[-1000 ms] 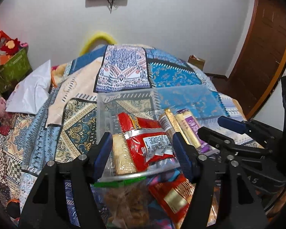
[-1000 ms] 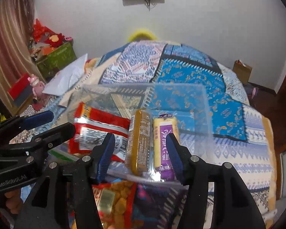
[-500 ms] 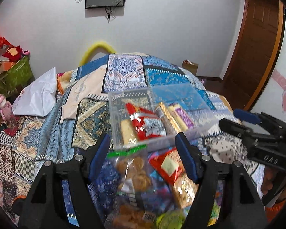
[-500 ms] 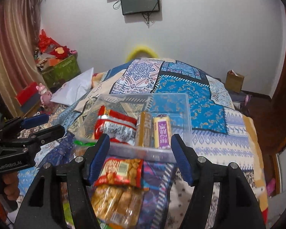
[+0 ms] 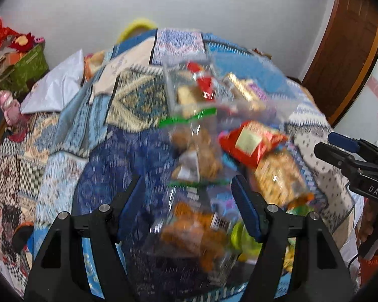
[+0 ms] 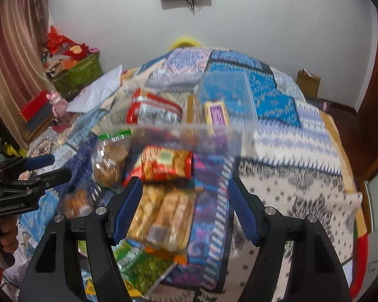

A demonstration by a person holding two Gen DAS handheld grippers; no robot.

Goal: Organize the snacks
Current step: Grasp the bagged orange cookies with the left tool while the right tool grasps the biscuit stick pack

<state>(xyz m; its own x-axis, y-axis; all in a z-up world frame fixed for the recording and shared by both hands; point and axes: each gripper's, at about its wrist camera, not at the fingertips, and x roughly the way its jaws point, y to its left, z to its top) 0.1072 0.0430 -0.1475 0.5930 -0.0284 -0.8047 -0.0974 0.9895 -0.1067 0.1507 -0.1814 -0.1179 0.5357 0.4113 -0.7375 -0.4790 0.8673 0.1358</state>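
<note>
On the quilt: clear plastic snack box (image 6: pixel 224 136), loose packets nearby
left gripper (image 5: pixel 189 196): wide open, holding nothing
right gripper (image 6: pixel 184 196): wide open, empty too

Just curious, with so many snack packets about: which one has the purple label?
The yellow bar with the purple label, lying inside the clear plastic box at its right end, beside a gold bar. The other packets are red, orange or green.

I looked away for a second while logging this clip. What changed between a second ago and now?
Both grippers drew back from the clear box: the left gripper and right gripper had its near edge between their jaws, now more loose packets show in front. Jaws stayed open, nothing taken. The box kept its red packet and bars.
</note>
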